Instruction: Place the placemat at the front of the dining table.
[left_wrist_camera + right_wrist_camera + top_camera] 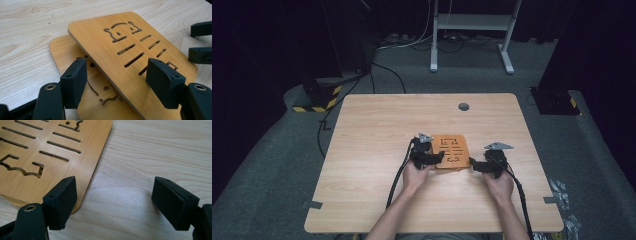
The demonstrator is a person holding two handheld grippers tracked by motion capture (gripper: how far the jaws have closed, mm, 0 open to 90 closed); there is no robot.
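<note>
Bamboo boards [140, 57] stacked askew in left gripper view, left claw [120, 82] spread, right claw [120, 202] spread.

The high view looks down and forward from above the person's side of the pale wooden table [377, 150], far enough off to take in the whole top and the grey floor beyond. The left gripper view sits low and very close, looking along its own black jaws across two stacked orange-brown bamboo boards with cut-out slots [130, 50]. The right gripper view is just as close, facing one corner of them. All three views share these boards.
</note>
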